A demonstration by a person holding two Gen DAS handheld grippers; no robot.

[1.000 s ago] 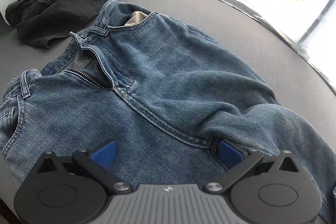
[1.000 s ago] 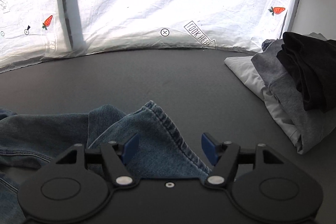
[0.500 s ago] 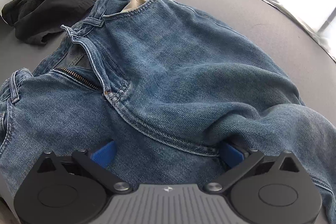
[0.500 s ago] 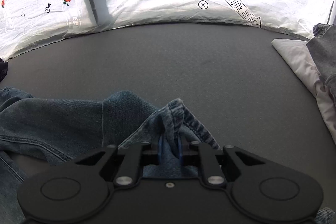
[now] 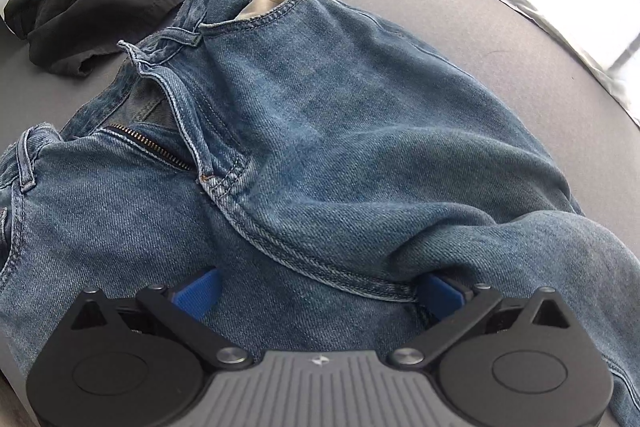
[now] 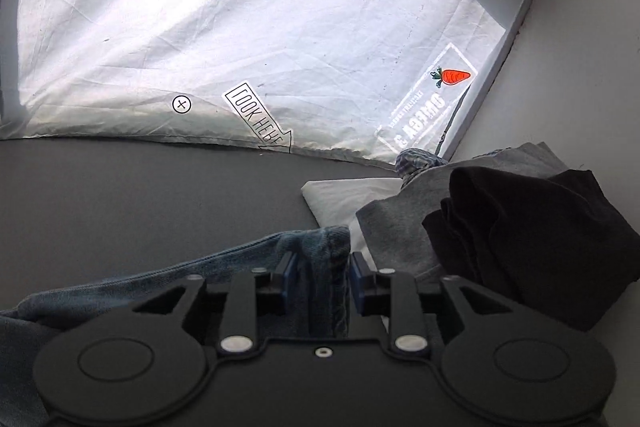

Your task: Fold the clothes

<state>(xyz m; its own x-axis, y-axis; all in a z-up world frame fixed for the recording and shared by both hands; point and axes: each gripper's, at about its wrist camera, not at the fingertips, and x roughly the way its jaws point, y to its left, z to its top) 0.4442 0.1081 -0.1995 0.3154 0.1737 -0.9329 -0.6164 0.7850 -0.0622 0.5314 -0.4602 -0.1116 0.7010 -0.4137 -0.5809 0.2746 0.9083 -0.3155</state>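
Above table [image 6: 120, 195], right claw [image 6: 318, 277]'s denim [image 6: 316, 251] lifted.

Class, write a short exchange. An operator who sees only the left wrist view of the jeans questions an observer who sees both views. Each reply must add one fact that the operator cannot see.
Operator: I see the jeans waist and the open left gripper over the crotch. Where is the right gripper?
Observer: The right gripper has a leg hem between its pads. Its jaws have just been opening, yet the bunched denim fills the gap.
Operator: Is anything near it?
Observer: Yes, a folded stack lies just to its right on the table, with a black garment on top.
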